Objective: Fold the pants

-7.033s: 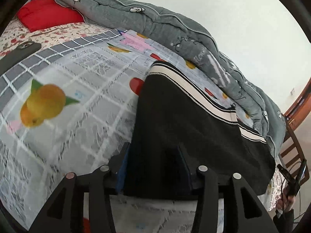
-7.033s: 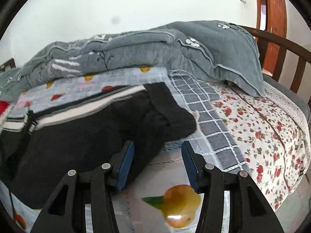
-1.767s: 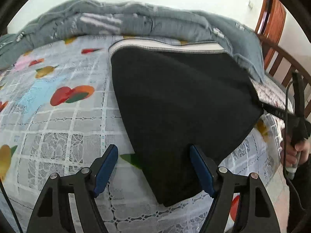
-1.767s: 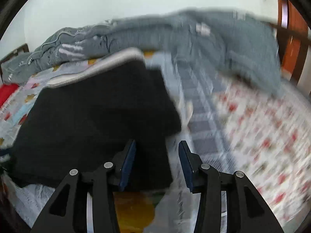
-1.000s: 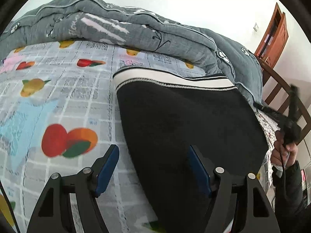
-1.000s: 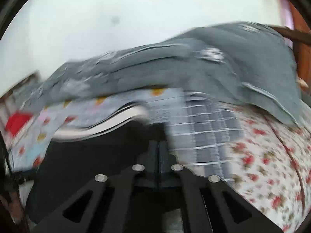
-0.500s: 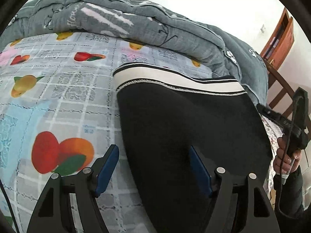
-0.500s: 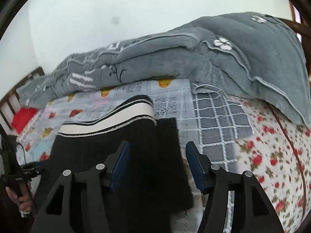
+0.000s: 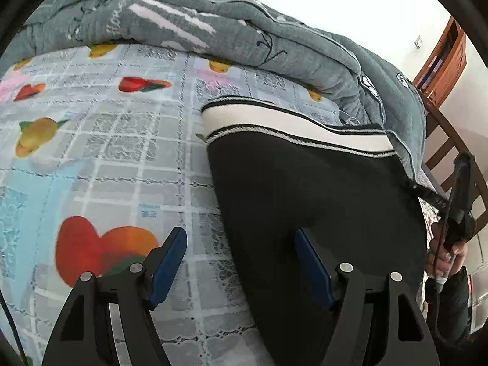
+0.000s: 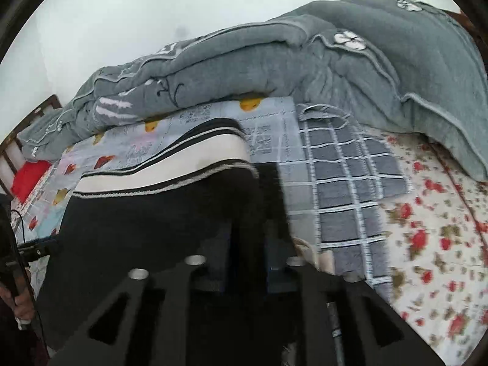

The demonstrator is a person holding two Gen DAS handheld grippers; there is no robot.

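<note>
Bed fills most of my view. Top layer is a grey-blue fruit-print sheet (image 9: 100,158) with a white grid pattern; a darker grey checked blanket (image 10: 344,189) lies beside it, then a white floral sheet (image 10: 433,244) with red flowers towards the bed's edge. A bulky grey quilt (image 9: 213,30) is heaped along the far side against a plain white wall (image 10: 152,15). Red pillow (image 10: 27,177) at the far end by the slatted wooden headboard (image 10: 21,140). Curved wooden footboard rail (image 9: 451,152) on the other end, brown wooden door (image 9: 445,61) behind it. Even daylight, no hard shadows.
</note>
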